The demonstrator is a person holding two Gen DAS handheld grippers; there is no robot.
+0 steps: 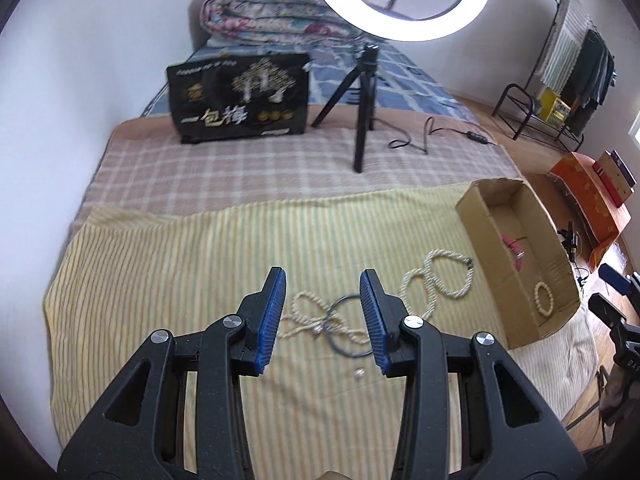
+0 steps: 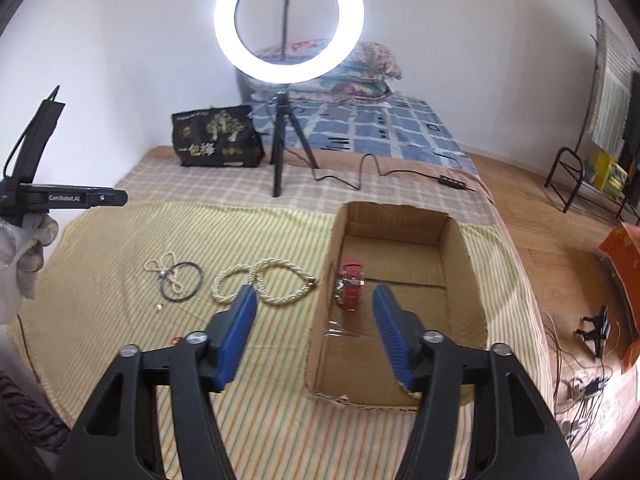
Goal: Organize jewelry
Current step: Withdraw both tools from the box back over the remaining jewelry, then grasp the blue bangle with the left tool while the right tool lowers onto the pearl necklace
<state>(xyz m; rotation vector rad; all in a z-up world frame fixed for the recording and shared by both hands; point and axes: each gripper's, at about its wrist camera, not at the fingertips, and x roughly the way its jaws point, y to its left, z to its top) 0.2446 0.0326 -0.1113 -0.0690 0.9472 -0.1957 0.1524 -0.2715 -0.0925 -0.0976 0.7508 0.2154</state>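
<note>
**Jewelry sorting: box partly filled, both tools empty**

**Grip state**
- Left hand-held gripper: released, blue pads apart, nothing between them. Poised above the loose pieces on the yellow striped cloth spread over the bed, probably lined up for the next pickup.
- Right hand-held gripper: released, jaws wide and empty. Held over the near left part of the open brown cardboard box, a position consistent with a drop-off into the box.

**Location of pieces**
- Inside the box: red-strapped wristwatch on the floor near the left wall, and a small cream bead bracelet toward the near end.
- Outside, on the cloth: thick twisted cream pearl rope necklace, just beside the left wall of the box. Farther left, a thin cream bead strand tangled across a dark slim ring bangle. Near both, a tiny pale loose bead or stud, too small to identify.

**Orientation**
- Watch: strap running near-to-far, roughly parallel to the long side of the box, lying tilted on its edge.
- Rope necklace: folded into a figure-of-eight, long axis across the cloth, dark clasp end pointing at the box.
- Bead strand: looped, long axis slanting across the bangle.

**Placement rationale**
- Box set at the right edge of the cloth, within reach of the right tool. Loose items grouped to its left, under the left tool.
- Tangled strand and bangle likely to lift together unless gripped separately.
</note>
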